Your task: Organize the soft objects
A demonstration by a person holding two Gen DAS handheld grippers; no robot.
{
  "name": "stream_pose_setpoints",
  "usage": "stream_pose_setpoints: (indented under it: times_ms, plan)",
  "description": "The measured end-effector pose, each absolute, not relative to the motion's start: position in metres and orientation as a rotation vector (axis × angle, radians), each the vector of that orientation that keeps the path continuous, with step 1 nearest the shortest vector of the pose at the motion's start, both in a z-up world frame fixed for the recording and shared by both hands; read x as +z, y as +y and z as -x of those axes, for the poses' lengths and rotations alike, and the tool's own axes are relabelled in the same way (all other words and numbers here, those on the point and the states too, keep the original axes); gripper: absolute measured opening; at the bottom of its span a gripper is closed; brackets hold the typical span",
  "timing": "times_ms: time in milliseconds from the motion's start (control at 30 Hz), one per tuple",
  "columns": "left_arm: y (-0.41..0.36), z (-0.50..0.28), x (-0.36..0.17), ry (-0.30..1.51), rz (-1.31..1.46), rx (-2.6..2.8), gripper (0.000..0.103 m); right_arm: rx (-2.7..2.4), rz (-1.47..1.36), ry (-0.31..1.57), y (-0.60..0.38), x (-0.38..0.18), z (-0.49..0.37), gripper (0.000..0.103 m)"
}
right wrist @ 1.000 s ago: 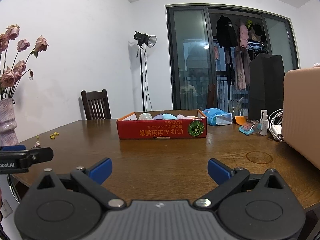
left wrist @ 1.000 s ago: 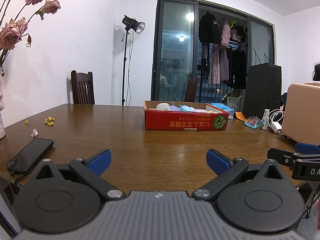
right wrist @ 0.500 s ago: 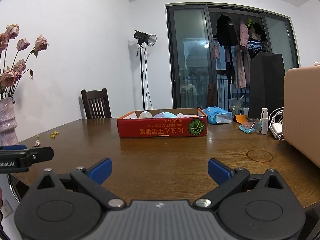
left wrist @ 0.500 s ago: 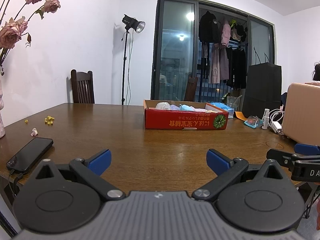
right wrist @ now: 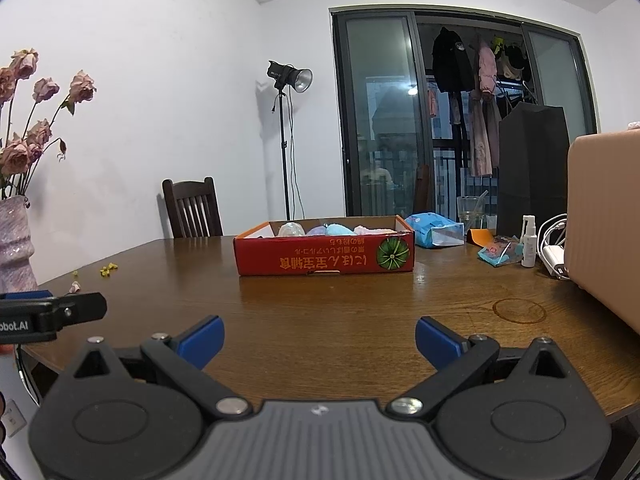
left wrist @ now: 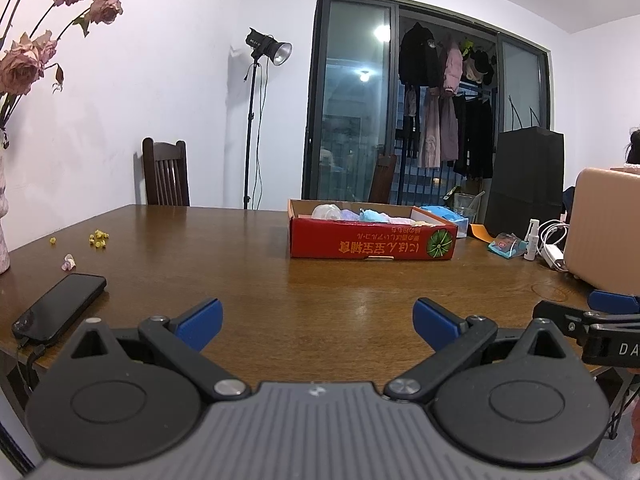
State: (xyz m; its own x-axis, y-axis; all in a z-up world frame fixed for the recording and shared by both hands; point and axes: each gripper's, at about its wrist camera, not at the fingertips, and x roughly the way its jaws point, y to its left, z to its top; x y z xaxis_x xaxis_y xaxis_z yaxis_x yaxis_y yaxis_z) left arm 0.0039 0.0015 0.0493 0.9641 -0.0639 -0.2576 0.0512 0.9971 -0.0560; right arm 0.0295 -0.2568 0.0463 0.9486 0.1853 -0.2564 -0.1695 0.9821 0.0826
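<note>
A red cardboard box (left wrist: 372, 242) (right wrist: 326, 256) stands on the brown table, far ahead of both grippers. Several soft pastel bundles (left wrist: 352, 214) (right wrist: 320, 229) lie inside it, white, lilac, blue and pink. My left gripper (left wrist: 316, 322) hovers open over the near table edge with nothing between its blue pads. My right gripper (right wrist: 318, 340) is open too, empty, at the near edge. Each gripper's tip shows at the side of the other's view.
A black phone (left wrist: 60, 306) lies at the left edge, near yellow and pink petals (left wrist: 98, 238). A vase of dried roses (right wrist: 16, 240) stands left. At the right are a tan case (right wrist: 604, 224), spray bottle (right wrist: 528, 242), cables, wrappers and a blue packet (right wrist: 434, 230).
</note>
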Motion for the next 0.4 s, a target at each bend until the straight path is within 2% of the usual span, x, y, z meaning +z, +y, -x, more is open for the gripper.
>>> stream_pose_setpoints:
  times_ms: [400]
  plan:
    - [0.0024, -0.0037, 0.0486, 0.261, 0.047, -0.071, 0.103, 0.181, -0.064, 0.274, -0.2559, 0.0451, -0.0309, 0.102]
